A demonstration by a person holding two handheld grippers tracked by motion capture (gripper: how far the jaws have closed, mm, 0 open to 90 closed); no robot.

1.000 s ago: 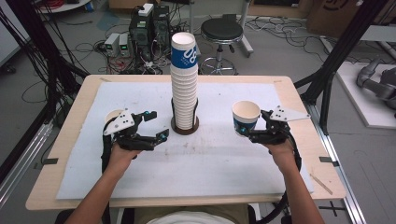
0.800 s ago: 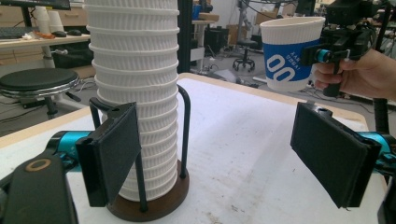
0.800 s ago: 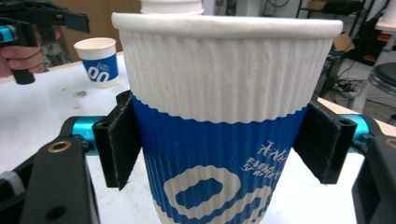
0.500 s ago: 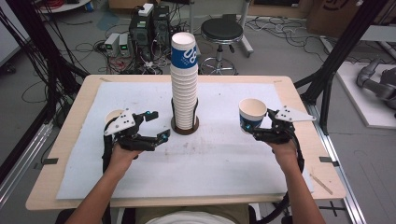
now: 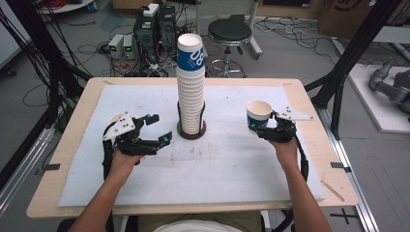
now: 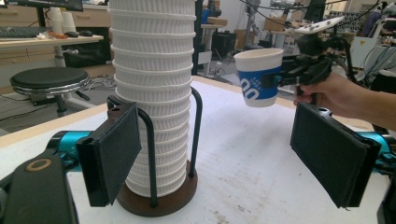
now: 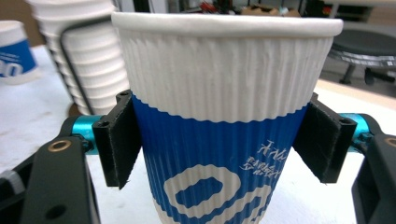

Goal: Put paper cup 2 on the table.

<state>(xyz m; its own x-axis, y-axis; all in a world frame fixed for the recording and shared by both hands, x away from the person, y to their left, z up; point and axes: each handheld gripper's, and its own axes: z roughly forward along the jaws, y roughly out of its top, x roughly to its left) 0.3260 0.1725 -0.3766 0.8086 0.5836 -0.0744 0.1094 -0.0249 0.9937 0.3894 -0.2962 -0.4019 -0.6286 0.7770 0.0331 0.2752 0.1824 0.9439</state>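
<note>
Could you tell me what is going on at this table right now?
A person is working with a gripper in each hand. The right gripper is shut on a single paper cup, upright and lifted off the table's white mat, to the right of the cup stack. That tall stack stands in a wire holder on a round brown base. The left gripper sits open and empty just left of the stack.

Large white numerals "08" on blue band of top ribbed paper cup [image 5: 190,52] of tall stack. White "00" on blue band of single white-and-blue paper cup [image 6: 258,77]; small white script beside, too fine to read.
</note>
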